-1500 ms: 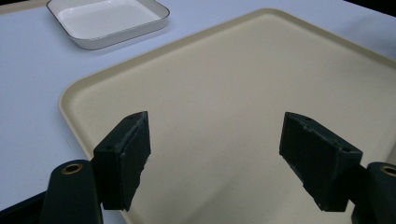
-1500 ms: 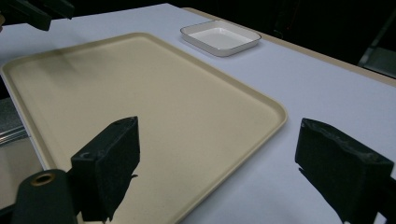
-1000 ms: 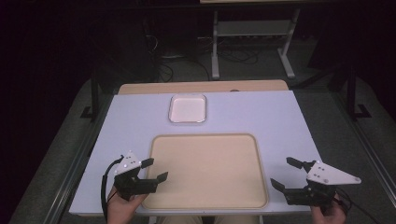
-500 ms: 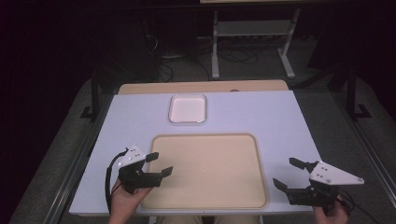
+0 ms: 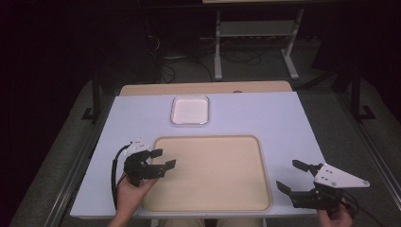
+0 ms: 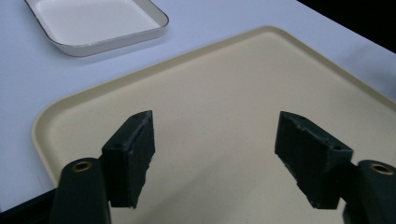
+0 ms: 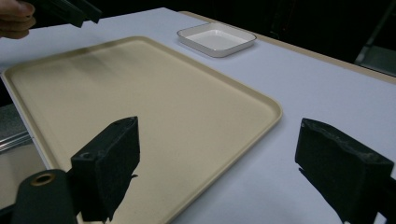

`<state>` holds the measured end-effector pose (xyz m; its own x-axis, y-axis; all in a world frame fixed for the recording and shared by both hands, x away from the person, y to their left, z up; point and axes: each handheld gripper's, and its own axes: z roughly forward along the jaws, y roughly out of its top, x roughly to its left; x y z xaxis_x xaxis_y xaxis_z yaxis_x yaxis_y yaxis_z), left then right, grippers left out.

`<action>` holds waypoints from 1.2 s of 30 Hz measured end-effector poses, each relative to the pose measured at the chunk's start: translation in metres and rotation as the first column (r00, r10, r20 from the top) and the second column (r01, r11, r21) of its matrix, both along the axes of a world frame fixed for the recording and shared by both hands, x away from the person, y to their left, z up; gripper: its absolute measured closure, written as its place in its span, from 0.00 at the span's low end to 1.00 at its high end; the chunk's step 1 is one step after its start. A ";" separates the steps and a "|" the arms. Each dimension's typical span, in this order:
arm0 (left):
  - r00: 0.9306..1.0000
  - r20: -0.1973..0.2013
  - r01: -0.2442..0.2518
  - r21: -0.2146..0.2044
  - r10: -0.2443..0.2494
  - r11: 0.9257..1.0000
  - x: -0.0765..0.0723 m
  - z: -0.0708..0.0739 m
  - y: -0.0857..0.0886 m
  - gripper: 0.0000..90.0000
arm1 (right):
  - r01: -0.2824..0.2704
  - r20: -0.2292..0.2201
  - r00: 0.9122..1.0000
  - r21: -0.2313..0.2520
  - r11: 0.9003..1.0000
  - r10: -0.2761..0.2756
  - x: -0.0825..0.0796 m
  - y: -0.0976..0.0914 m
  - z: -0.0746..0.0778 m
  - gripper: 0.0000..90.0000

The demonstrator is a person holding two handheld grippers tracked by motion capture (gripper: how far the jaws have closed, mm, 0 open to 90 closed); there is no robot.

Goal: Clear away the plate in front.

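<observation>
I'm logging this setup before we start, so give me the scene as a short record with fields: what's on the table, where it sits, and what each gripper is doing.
surface: white table
large item: beige tray, near edge, nothing on it
small item: white dish, beyond the tray, apart from it, nothing in it
left gripper: open, holding nothing, over the tray's left edge
right gripper: open, holding nothing, off the tray's right side
hands: left hand and right hand at the near edge
</observation>
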<state>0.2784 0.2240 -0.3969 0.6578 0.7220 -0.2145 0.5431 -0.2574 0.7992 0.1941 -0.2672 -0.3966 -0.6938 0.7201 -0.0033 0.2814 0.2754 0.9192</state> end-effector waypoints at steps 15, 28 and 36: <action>1.000 0.001 0.005 0.049 -0.005 0.999 0.033 0.017 -0.007 0.32 | 0.002 0.004 1.000 -0.008 1.000 -0.002 0.000 -0.001 0.001 0.14; 1.000 0.000 -0.004 0.114 0.005 0.993 0.051 0.019 -0.018 0.33 | 0.000 0.006 1.000 0.001 1.000 0.000 -0.001 -0.001 0.001 0.14; 1.000 -0.028 -0.006 0.114 0.009 0.993 0.066 0.019 -0.022 0.31 | -0.001 0.011 1.000 0.001 1.000 0.001 -0.002 0.000 0.003 0.14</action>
